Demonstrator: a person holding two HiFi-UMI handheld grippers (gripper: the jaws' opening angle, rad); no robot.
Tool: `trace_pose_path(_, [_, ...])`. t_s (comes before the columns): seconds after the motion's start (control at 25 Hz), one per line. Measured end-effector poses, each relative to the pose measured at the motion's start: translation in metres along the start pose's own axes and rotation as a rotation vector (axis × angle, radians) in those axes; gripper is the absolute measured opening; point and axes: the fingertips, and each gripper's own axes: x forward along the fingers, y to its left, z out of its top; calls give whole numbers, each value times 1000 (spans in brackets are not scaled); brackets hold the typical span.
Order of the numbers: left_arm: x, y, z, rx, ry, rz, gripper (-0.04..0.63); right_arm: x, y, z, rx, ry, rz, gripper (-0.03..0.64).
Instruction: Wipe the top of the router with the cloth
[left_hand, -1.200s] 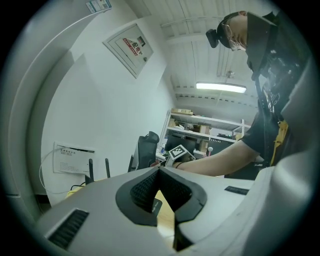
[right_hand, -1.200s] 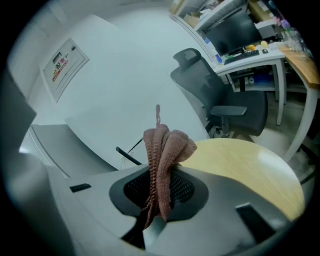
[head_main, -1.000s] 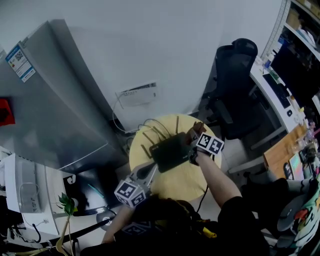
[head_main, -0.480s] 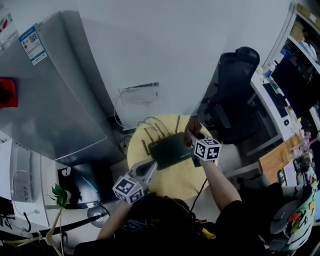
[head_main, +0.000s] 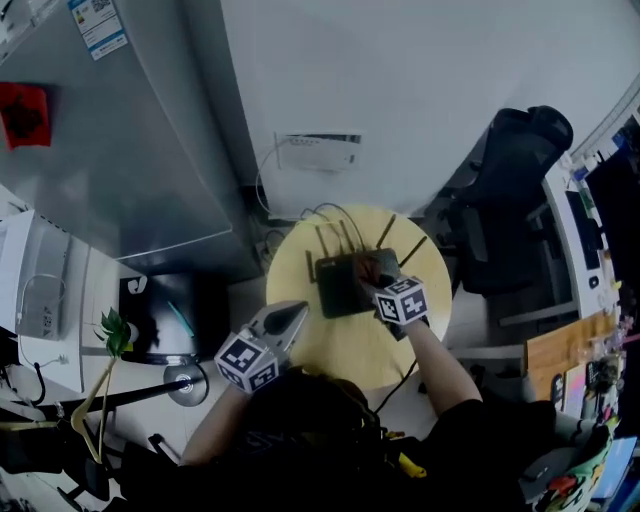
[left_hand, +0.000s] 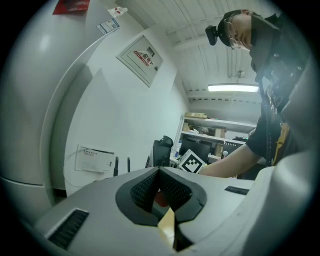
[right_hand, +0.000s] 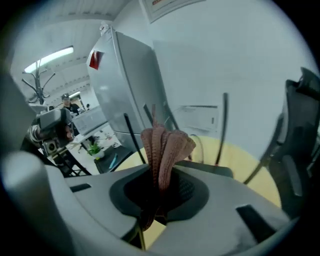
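A round yellow table (head_main: 345, 360) is standing close to a white wall (head_main: 400, 90), and the one black router (head_main: 340, 285) is lying on the half nearer that wall. Its thin antennas are pointing up and outward. Four or five of them seem to be showing, but the head view is too small for a sure count. Cables are trailing off the table's far rim toward a white wall box (head_main: 320, 151).

The near half of the tabletop is lying bare in front of the person. A tall grey cabinet (head_main: 110, 150) is crowding the left side. One black office chair (head_main: 510, 190) is sitting just beside the table's right edge, with a desk beyond it. A small green plant (head_main: 115, 332) is standing on the floor, well to the left.

Two grippers are working here. The right gripper (head_main: 376, 278) is clamping the single brownish-red cloth (right_hand: 165, 147) between its jaws. The bunched folds are sticking out ahead of the pads, over the right part of the router's top. The left gripper (head_main: 298, 314) is hovering over the table's near-left rim, just beside the router's near-left corner and apart from it. Its jaws are pressing together at the tips with nothing between them.
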Motion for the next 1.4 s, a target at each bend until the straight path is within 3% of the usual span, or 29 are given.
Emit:
trace_pose_path(0.16, [-16, 13, -3, -12, -6, 85, -3, 49, 46, 7, 161, 133, 214, 66])
trace_pose_path(0.28, [-31, 23, -3, -11, -17, 165, -3, 76, 52, 1, 283, 211, 267, 64])
trace_pose_path(0.4, [-45, 30, -1, -17, -31, 236, -3, 96, 53, -2, 280, 257, 290, 65])
trace_pose_path(0.6, [-59, 33, -6, -32, -14, 291, -3, 123, 38, -5, 205, 314, 199, 66])
trace_pose_path(0.8, [-63, 32, -15, 11, 15, 316, -3, 130, 21, -17, -20, 368, 32, 67])
trace_pose_path(0.96, [-56, 32, -15, -7, 13, 302, -3, 126, 14, -18, -96, 380, -32, 67])
trace_pose_path(1.08, [-48, 31, -16, -12, 14, 283, -3, 119, 2, -22, -112, 380, -66, 67])
trace_pose_path(1.4, [-38, 28, -19, -23, 20, 254, -3, 94, -37, -26, -22, 349, -114, 67])
